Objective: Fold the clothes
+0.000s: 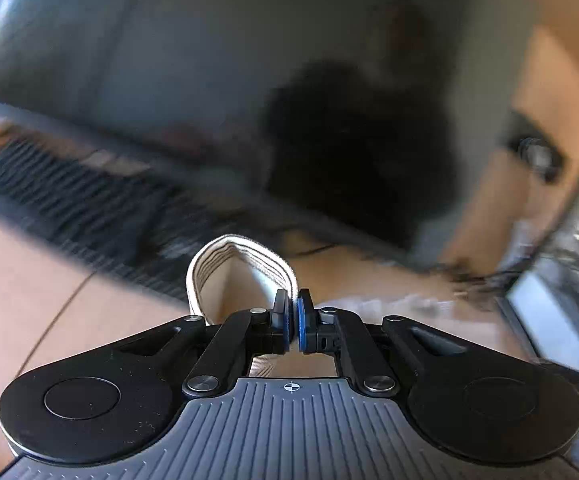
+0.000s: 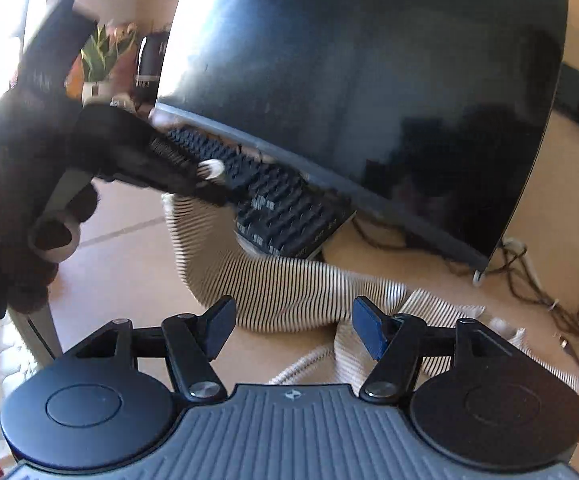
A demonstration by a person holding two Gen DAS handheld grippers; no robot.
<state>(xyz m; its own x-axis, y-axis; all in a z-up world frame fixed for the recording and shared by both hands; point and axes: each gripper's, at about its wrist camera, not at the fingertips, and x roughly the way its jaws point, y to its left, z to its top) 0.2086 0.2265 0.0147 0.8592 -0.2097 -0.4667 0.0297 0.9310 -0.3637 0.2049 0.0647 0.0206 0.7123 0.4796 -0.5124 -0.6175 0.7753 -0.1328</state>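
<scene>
In front of the big dark monitor (image 2: 369, 92), the striped garment (image 2: 281, 292) lies crumpled on the tan counter (image 2: 129, 240), partly over the near end of the keyboard (image 2: 277, 204). Left tongs (image 1: 293, 322) pinched tight on a folded striped edge of it, lifted off the counter. Right tongs (image 2: 293, 332) spread wide, empty, just above the cloth. Cables (image 2: 537, 280) trail right of the monitor. Left view heavily blurred.
</scene>
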